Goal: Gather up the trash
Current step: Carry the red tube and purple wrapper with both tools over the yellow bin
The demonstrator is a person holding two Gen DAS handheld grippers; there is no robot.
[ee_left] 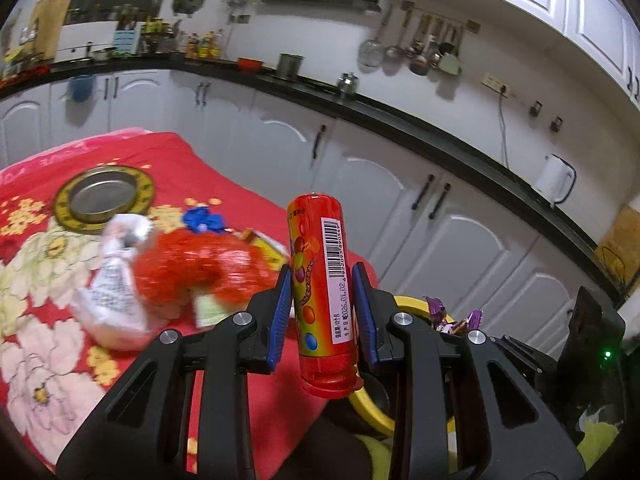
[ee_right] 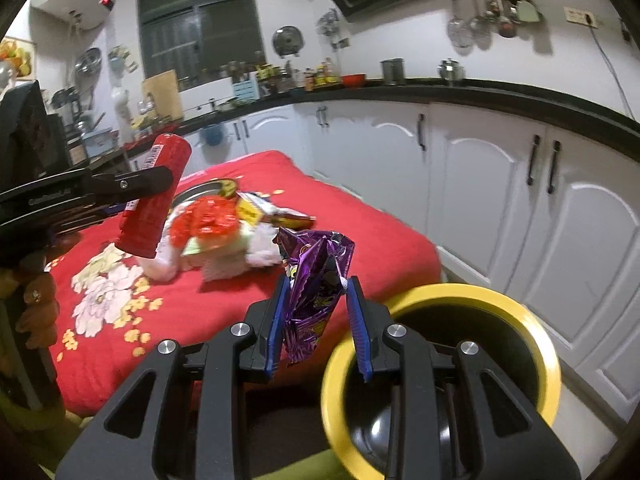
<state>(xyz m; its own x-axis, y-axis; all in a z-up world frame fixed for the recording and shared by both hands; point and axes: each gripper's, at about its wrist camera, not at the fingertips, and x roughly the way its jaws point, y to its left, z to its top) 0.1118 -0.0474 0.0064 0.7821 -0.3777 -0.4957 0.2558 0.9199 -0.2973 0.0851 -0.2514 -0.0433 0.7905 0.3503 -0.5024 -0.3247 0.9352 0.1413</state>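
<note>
My left gripper (ee_left: pixel 322 278) is shut on a red candy tube (ee_left: pixel 322 292), held upright with its barcode label facing me. In the right wrist view that tube (ee_right: pixel 154 196) hangs at the left over the red cloth. My right gripper (ee_right: pixel 318 288) is shut on a crumpled purple wrapper (ee_right: pixel 314 276), just left of the yellow-rimmed black bin (ee_right: pixel 548 344). The bin's yellow rim (ee_left: pixel 408 304) shows behind the left fingers, with the purple wrapper (ee_left: pixel 452 318) above it. More trash lies on the cloth: a red net bag (ee_left: pixel 188 268), a white paper wad (ee_left: pixel 116 292) and a blue scrap (ee_left: pixel 204 220).
A table with a red floral cloth (ee_right: pixel 224 312) carries a round metal tin with a yellow rim (ee_left: pixel 100 196) and a yellow packet (ee_right: pixel 256 210). White cabinets (ee_right: pixel 472 184) under a black counter run along the back and right. A white kettle (ee_left: pixel 554 180) stands on the counter.
</note>
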